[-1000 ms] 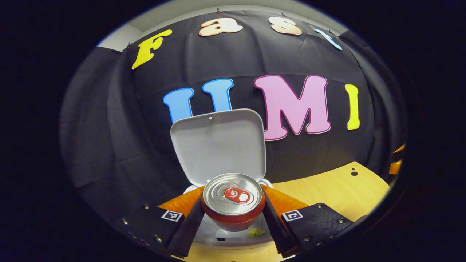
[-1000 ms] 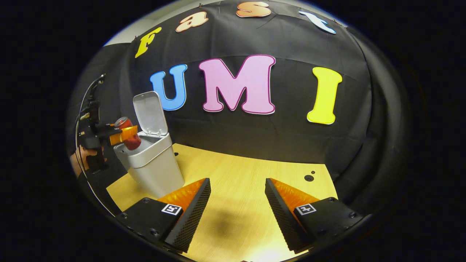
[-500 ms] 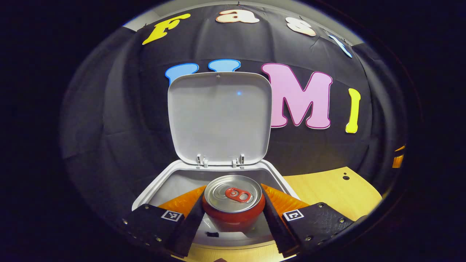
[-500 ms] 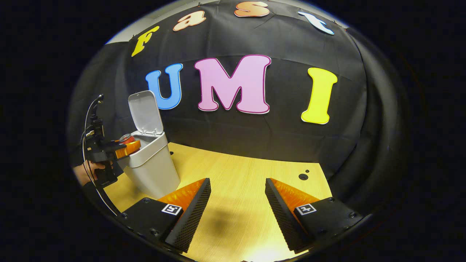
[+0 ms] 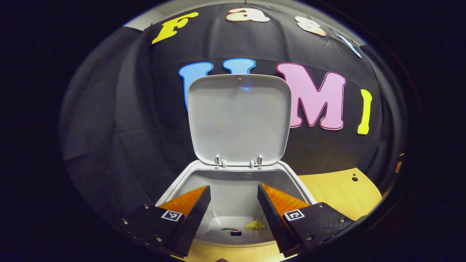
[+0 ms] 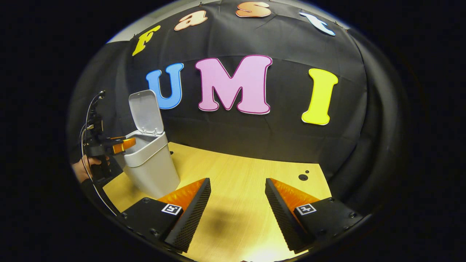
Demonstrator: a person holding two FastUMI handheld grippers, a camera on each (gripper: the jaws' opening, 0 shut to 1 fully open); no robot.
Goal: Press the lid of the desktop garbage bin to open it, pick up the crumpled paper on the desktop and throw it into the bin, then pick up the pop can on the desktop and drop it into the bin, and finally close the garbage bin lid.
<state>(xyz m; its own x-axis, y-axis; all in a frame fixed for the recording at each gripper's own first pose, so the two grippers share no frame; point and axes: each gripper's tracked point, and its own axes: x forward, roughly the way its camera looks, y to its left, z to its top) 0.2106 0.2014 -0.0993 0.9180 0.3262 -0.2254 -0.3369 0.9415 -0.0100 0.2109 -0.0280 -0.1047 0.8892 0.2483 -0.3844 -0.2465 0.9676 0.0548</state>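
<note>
1. Over the open mouth of the bin (image 5: 233, 182), my left claw (image 5: 233, 198) hangs with its two fingers spread apart and nothing between them.
2. Lid (image 5: 238, 118) stands upright on its hinges at the far rim, inner face toward my left claw's camera.
3. Down inside the bin, between my left fingers, a yellowish scrap of crumpled paper (image 5: 255, 225) lies on the bottom. Just left of it, a small red, white and blue patch (image 5: 228, 229); I cannot tell whether that is the pop can.
4. Right gripper view: my right claw (image 6: 236, 202) hovers over bare desk (image 6: 240, 171), fingers wide apart, holding nothing. Its shadow falls on the wood below.
5. Same view, far left: the bin (image 6: 151, 163) sits on the desk near the booth's black cloth wall (image 6: 255, 134), lid (image 6: 145, 111) raised and leaning back.
6. My left claw (image 6: 123, 145) shows there too, at the bin's near rim, level with the opening, with a cable (image 6: 87, 120) looping up behind it. My hand (image 6: 83, 169) grips its handle below.
7. Two small dark holes (image 6: 303, 177) mark the desk toward its far right edge, well apart from the bin.
8. Both claws are well apart from each other, with the bin between them and closer to the left one.
</note>
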